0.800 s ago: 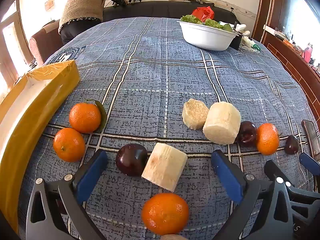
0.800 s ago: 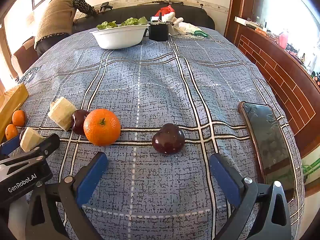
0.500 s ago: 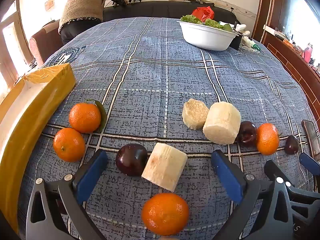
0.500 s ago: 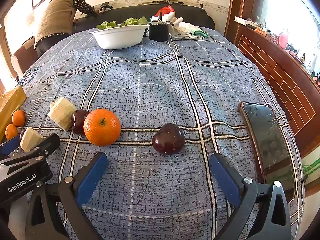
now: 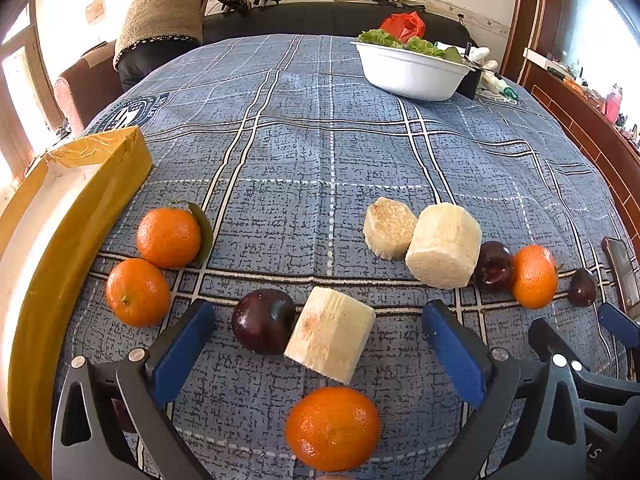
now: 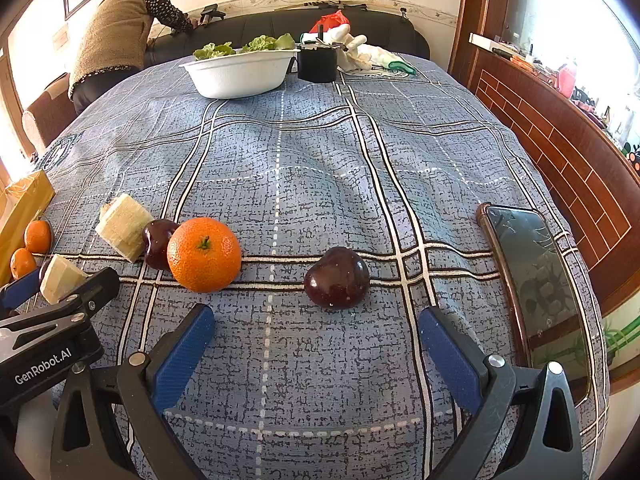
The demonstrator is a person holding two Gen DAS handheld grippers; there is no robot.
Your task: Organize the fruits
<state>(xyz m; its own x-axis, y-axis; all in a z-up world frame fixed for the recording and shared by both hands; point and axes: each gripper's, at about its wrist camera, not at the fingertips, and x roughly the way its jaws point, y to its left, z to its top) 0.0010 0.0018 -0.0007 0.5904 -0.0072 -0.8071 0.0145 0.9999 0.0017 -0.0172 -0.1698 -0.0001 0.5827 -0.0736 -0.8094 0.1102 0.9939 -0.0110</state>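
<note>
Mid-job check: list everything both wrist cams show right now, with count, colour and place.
oranges: 4, orange; two by the yellow box, one near the left gripper, one at right.
plums: 3, dark red; one touching the near cane chunk, one beside the right orange, one alone.
cane chunks: 3, pale cream; one near, two touching mid-table.
yellow box: 1, left edge.
white bowl: 1, holds greens, far end.
black cup: 1, beside bowl.
phone: 1, dark, right edge.
tablecloth: blue plaid.
person: 1, background.
left gripper: blue pads, open.
right gripper: blue pads, open.
</note>
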